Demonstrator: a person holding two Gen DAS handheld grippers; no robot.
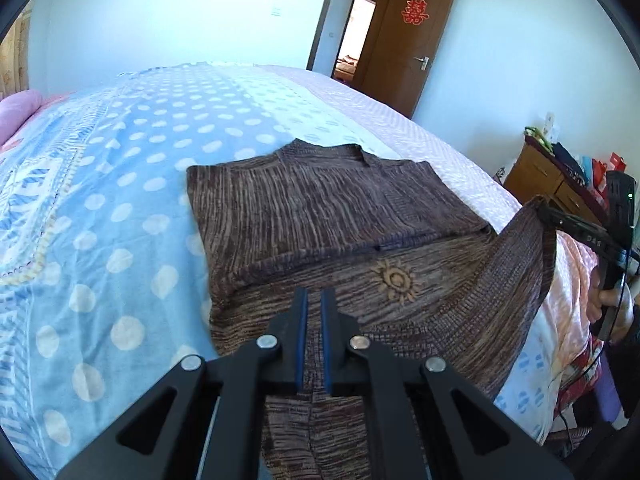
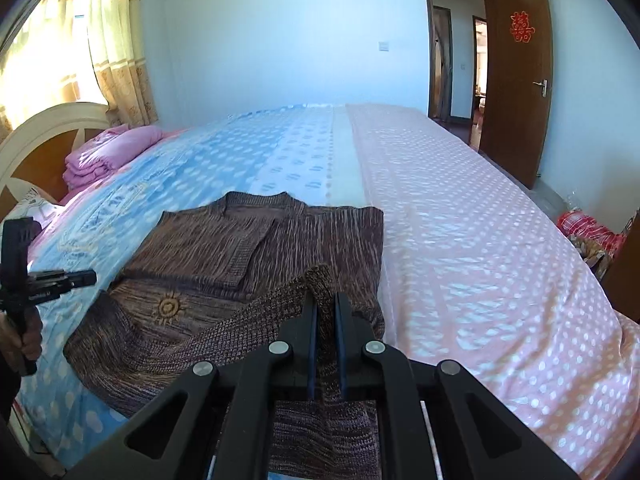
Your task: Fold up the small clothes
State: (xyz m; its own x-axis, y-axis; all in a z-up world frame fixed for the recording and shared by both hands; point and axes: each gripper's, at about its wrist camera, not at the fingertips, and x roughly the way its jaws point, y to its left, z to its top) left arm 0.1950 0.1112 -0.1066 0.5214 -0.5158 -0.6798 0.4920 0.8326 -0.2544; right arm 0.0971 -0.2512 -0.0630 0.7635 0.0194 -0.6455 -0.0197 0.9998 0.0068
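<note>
One brown knitted sweater [image 1: 320, 216] lies on the bed [image 1: 120, 184], its collar toward the far side and its hem toward the person, both sleeves already folded in across the body. A sun-shaped emblem [image 1: 394, 280] shows on the near half. The left gripper [image 1: 314, 300] has its two blue-padded fingers pressed together on the hem at one near corner; the right gripper [image 2: 326, 304] pinches the ribbed hem at the other near corner, which rises off the bedspread in a peak. In the left view the right gripper appears again at the far right, with the lifted corner hanging from it.

The coming move turns on one relation: the sweater's long axis runs straight away from both sets of fingers, hem near, collar far. I judge the next step is to carry the hem forward along that axis onto the collar; both hands sit equally near the hem, one per corner.

Counted: one sweater, two grippers, one stack of pink bedding [image 2: 108, 156] by the headboard, one open door [image 2: 516, 80]
</note>
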